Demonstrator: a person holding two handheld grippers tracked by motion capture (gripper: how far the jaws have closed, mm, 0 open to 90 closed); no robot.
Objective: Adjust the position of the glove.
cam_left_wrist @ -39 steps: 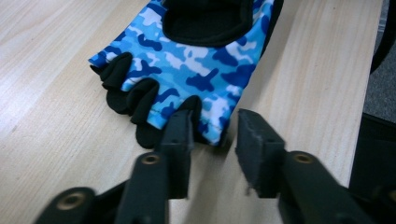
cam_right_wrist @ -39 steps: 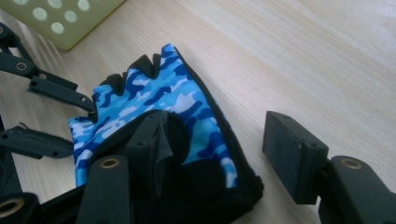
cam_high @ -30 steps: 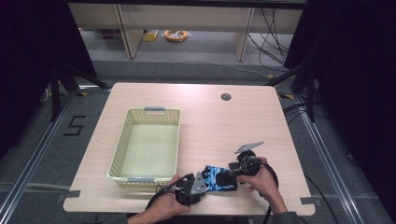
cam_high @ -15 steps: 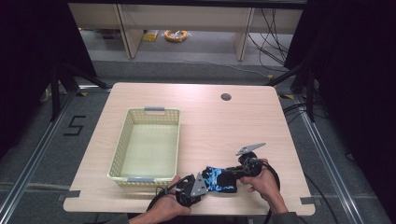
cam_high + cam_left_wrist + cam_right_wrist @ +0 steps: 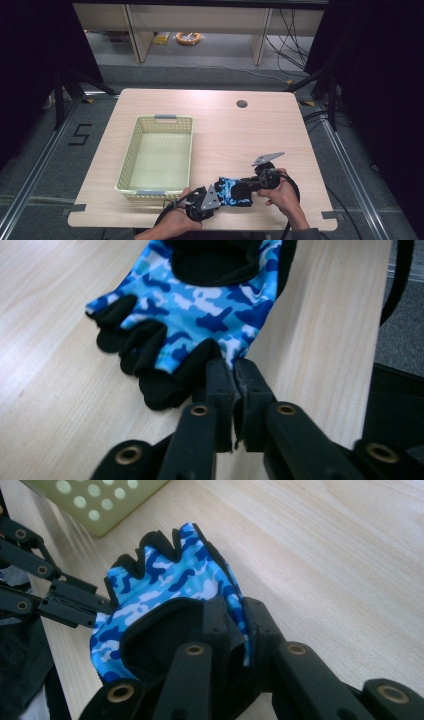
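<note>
A blue camouflage fingerless glove point(image 5: 234, 191) with black finger ends is low over the table near its front edge, stretched between both grippers. My left gripper point(image 5: 216, 196) is shut on the glove's edge beside the finger openings. The left gripper view shows the glove point(image 5: 200, 305) fanning away from the pinching left gripper point(image 5: 233, 371). My right gripper point(image 5: 252, 184) is shut on the black-lined cuff. In the right gripper view the right gripper point(image 5: 235, 612) pinches the glove point(image 5: 165, 585) at that cuff, and the left gripper point(image 5: 100, 607) holds the far side.
A pale yellow perforated basket point(image 5: 131, 150) stands just left of the grippers, and its corner point(image 5: 100, 505) shows close by. The wooden table point(image 5: 240, 130) has a round cable hole point(image 5: 242, 104) at the back right. Its front edge lies under the hands.
</note>
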